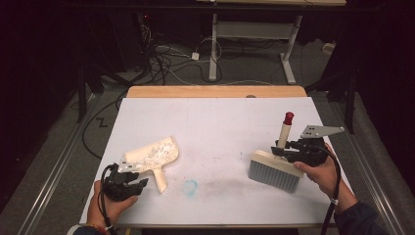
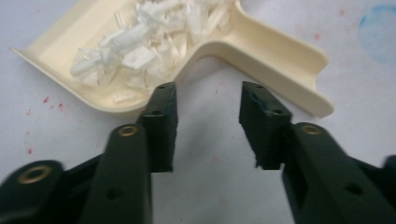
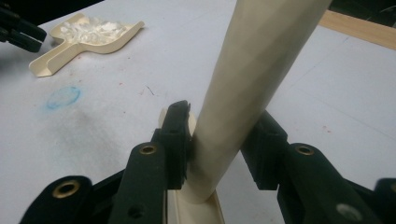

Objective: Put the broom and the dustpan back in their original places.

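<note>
A cream dustpan [image 1: 151, 154] lies at the front left of the white mat, its pan full of white paper scraps [image 1: 160, 148] and its handle pointing toward me. My left gripper [image 1: 141, 183] is just left of that handle. In the left gripper view its jaws stand apart over bare mat, nothing between them, and the dustpan [image 2: 261, 51] lies just beyond the left gripper [image 2: 208, 93]. At the front right, my right gripper [image 1: 281, 152] is shut on the cream handle of a hand brush [image 1: 274, 169] with grey bristles and a red tip. The handle [image 3: 252, 70] rises between the right gripper [image 3: 218, 116] jaws.
A blue smudge [image 1: 190, 186] marks the mat between the dustpan and the brush. The mat covers a wooden table [image 1: 215, 91] whose far edge shows bare wood. Cables and a white desk frame [image 1: 213, 44] lie on the floor beyond.
</note>
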The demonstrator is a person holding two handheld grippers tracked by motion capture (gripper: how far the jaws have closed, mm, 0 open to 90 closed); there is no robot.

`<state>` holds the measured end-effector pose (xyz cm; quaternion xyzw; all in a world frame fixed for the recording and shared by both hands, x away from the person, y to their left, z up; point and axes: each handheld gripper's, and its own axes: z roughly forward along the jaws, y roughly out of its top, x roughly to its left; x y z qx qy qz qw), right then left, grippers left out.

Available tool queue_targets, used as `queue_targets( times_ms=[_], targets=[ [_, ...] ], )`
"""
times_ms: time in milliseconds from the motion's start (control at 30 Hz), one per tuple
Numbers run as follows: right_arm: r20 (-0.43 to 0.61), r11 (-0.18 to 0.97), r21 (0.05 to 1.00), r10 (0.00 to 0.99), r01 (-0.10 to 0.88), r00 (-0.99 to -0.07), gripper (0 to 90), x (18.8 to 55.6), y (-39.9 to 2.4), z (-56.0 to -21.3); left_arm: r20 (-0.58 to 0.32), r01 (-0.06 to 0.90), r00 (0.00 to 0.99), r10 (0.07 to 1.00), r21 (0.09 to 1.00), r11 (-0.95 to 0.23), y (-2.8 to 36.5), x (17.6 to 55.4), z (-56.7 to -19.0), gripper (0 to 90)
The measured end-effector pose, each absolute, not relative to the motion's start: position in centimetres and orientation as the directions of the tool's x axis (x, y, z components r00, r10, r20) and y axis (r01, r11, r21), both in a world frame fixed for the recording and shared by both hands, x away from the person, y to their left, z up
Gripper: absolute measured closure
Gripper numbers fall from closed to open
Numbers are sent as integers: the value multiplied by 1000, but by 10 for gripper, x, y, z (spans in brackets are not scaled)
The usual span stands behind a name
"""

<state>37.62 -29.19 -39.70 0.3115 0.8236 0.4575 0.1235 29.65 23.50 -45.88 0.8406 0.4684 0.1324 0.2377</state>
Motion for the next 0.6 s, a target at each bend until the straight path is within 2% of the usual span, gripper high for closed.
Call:
queue_targets(
  times_ms=[67,200,600],
  targets=[
    [79,389,830,629,401,-774,650,376,-292,-397,3,734,525,851,506,-454,234,305,-466,704],
    [78,390,828,632,403,-771,649,379,-292,-396,2,729,511,860,530,-434,236,319,-466,693],
    [98,375,816,660,440,-745,630,396,-292,-401,42,688,550,834,544,-481,229,341,-466,688]
  ],
)
